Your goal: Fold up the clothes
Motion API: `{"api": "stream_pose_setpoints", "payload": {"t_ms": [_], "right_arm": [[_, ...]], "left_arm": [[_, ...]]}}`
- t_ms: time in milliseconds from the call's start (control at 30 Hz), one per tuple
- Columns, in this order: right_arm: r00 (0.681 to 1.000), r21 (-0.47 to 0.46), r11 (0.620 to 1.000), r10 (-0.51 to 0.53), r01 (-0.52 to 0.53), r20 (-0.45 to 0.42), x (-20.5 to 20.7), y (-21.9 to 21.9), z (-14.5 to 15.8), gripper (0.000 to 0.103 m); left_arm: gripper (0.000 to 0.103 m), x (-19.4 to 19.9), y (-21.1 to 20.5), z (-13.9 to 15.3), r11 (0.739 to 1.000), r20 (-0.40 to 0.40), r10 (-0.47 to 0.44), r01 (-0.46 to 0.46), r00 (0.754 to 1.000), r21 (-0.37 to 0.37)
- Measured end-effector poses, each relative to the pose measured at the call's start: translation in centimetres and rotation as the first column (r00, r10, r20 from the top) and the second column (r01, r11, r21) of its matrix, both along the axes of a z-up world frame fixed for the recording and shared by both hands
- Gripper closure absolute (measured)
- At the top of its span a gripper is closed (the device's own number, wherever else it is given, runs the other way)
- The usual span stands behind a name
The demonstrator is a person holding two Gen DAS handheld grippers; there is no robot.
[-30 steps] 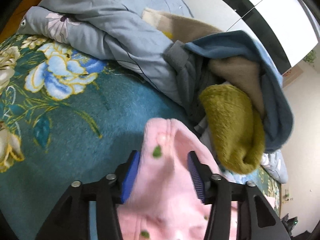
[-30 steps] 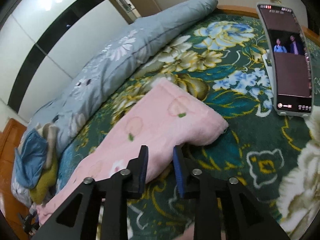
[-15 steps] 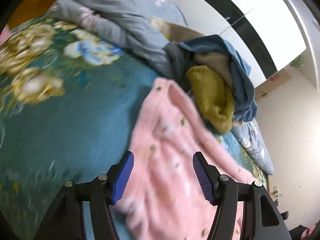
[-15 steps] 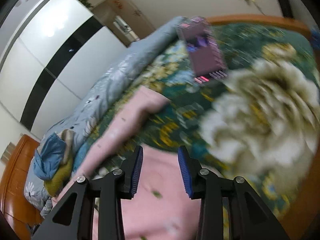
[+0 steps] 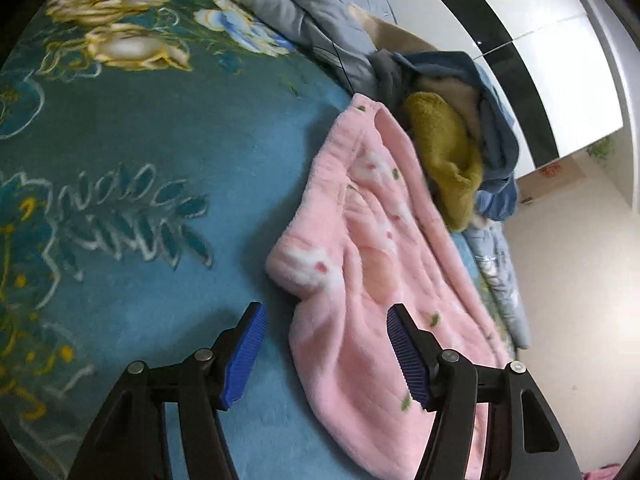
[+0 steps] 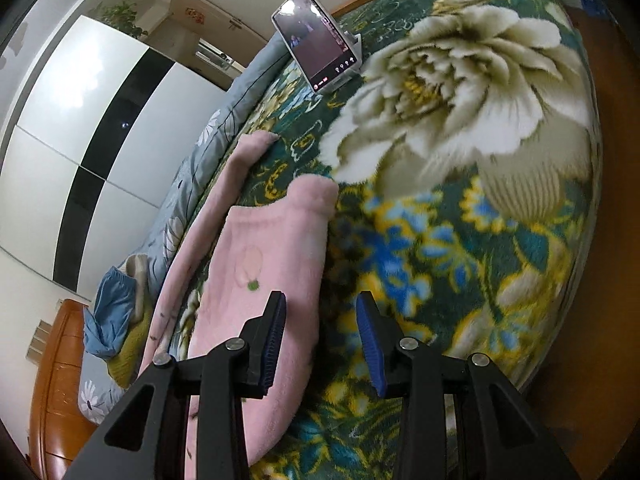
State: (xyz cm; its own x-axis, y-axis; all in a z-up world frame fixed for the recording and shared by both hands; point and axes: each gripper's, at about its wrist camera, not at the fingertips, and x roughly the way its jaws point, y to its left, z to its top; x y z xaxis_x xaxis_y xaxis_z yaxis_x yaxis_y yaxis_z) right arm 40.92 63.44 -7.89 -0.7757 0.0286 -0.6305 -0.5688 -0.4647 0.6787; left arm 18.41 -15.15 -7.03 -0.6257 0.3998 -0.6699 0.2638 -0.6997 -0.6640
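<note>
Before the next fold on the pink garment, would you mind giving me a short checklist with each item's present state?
1. Left gripper open and empty: ok.
2. Right gripper open and empty: ok.
3. Pink garment flat on the bedspread: not ok, it lies rumpled with a bunched edge.
4. Garment apart from the pile of clothes: not ok, its far end lies against the pile.
5. Phone on its stand away from the garment: ok, it stands farther up the bed.
6. Garment's full outline visible: cannot tell, both views cut it off.

Pink fruit-print garment, teal floral blanket, mustard-yellow knit.
</note>
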Motion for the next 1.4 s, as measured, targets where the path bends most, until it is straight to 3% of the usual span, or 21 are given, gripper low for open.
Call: {"api": "stream_pose_setpoints", "payload": {"t_ms": [100,267,400,467,500,600,733,933,1067,1167,1200,1267,1400], "right_arm": [[1.000,-0.022,1.000,0.002,-0.003,-0.016,-0.4,-0.2,-0.4,0.065],[1.000,-0.041,0.999,-0.005,0.004,-0.031,-1.4,0.0,-0.7,0.065],[0.999,-0.070,0.997,-0.015,0.012,-0.052,-1.5,0.1,-0.8,0.065],[0.998,-0.083,0.997,-0.005,-0.001,-0.068,-1.8,-0.1,-0.8,0.078],[0.997,-0.087,0.996,0.000,-0.007,-0.074,-1.9,-0.2,-0.7,0.093],[0.996,-0.077,0.997,0.015,-0.022,-0.085,-2.5,-0.4,0.0,0.098],[0.994,-0.039,0.999,0.027,-0.032,-0.110,-3.7,0.5,3.1,0.098],[0.985,0.023,0.998,0.064,-0.061,-0.162,-8.0,2.8,9.7,0.099],[0.961,0.134,0.989,0.098,-0.065,-0.260,-9.1,3.4,16.2,0.099],[0.932,0.229,0.972,0.126,-0.048,-0.340,-7.1,3.1,18.4,0.099],[0.927,0.239,0.970,0.131,-0.046,-0.353,-6.1,3.0,17.8,0.099],[0.936,0.216,0.975,0.123,-0.053,-0.329,-4.2,3.2,14.6,0.099],[0.980,0.037,0.997,0.072,-0.066,-0.186,-0.8,3.7,4.0,0.099]], "left_arm": [[0.039,-0.5,0.0,-1.1,0.999,-0.013,0.027,-0.026,1.000,0.022],[0.062,-0.8,-0.1,-2.1,0.998,-0.042,0.052,-0.051,0.998,0.041],[0.066,-0.8,-0.6,-2.7,0.994,-0.054,0.076,-0.072,0.996,0.080],[0.074,-1.0,-0.6,-2.8,0.992,-0.056,0.090,-0.084,0.994,0.090],[0.077,-1.0,-0.6,-2.8,0.991,-0.058,0.098,-0.092,0.994,0.092],[0.082,-1.2,-0.9,-2.1,0.986,-0.090,0.135,-0.125,0.987,0.109],[0.084,-2.4,-1.8,0.9,0.983,-0.152,0.151,-0.132,0.977,0.130],[0.085,-6.6,-1.4,8.7,0.989,-0.277,0.104,-0.071,0.955,0.128],[0.085,-6.7,-0.5,15.6,0.994,-0.444,0.046,0.003,0.895,0.108],[0.085,-4.7,-0.4,17.6,0.997,-0.531,0.005,0.040,0.847,0.073],[0.085,-3.8,-0.4,17.3,0.999,-0.531,-0.011,0.036,0.847,0.037],[0.085,-2.1,-0.9,14.9,1.000,-0.481,-0.022,0.021,0.877,-0.007],[0.085,0.7,-3.5,6.4,0.997,-0.287,0.069,-0.059,0.955,0.042]]}}
